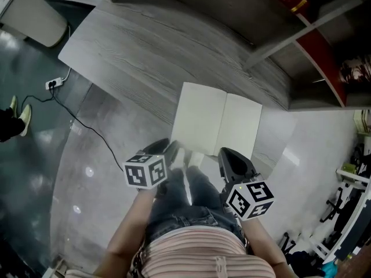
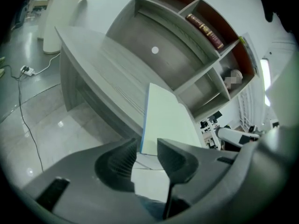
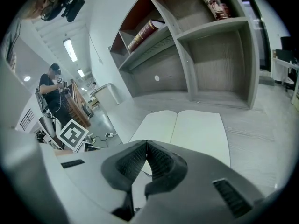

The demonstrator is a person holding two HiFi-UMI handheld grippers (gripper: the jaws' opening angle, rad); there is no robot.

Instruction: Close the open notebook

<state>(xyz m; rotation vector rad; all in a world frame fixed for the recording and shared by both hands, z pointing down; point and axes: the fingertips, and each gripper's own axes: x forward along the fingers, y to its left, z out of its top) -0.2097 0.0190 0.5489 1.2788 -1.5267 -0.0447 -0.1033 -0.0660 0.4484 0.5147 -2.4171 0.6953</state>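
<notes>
The open notebook (image 1: 215, 123) lies flat on the grey desk (image 1: 133, 57), blank pale pages up, its near edge at the desk's front. My left gripper (image 1: 168, 151) hangs at the notebook's near left corner. In the left gripper view its jaws stand open (image 2: 148, 146), and the notebook's (image 2: 166, 118) left edge and near corner lie between the fingertips, with no pad pressing on them. My right gripper (image 1: 232, 158) sits just in front of the right-hand page. Its jaws are shut, tips touching (image 3: 146, 144), with nothing in them, and the notebook (image 3: 187, 129) lies just beyond.
A shelf unit (image 2: 187, 45) rises behind the desk, with a red book (image 2: 205, 29) on an upper shelf. On the floor at the left are a power strip (image 1: 53, 83) with its cable and a white bin (image 1: 35, 16). A person (image 3: 51, 90) stands far off.
</notes>
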